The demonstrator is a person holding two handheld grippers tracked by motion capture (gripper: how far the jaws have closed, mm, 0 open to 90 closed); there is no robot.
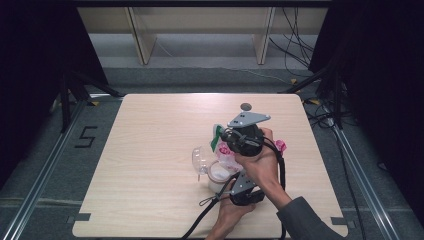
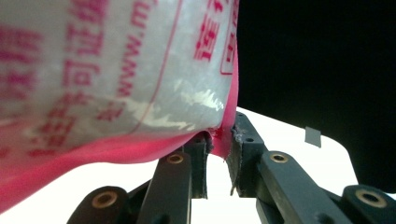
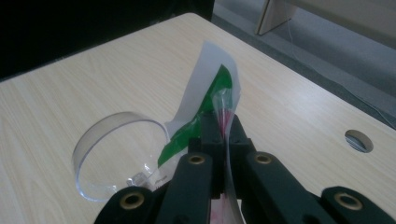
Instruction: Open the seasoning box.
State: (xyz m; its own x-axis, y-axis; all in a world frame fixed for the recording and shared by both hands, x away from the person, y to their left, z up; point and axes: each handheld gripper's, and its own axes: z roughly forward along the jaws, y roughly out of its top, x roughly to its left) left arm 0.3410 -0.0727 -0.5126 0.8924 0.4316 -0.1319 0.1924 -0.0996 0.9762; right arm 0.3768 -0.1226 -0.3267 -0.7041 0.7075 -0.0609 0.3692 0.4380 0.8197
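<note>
Pretty much the whole left half of the light wooden table (image 1: 150, 165) in the high view is bare, so plenty of room there, same for the strip along the top edge. Everything's bunched centre-right: clear plastic cup (image 1: 200, 159), crinkly pink-printed plastic bag (image 1: 226, 156), white round tub (image 1: 218, 175), both hands stacked right over them.

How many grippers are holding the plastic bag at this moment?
2. The left gripper, nearer the person, pinches the plastic bag's pink edge. The right gripper, farther out, is shut on its top with the green-and-white label.
</note>
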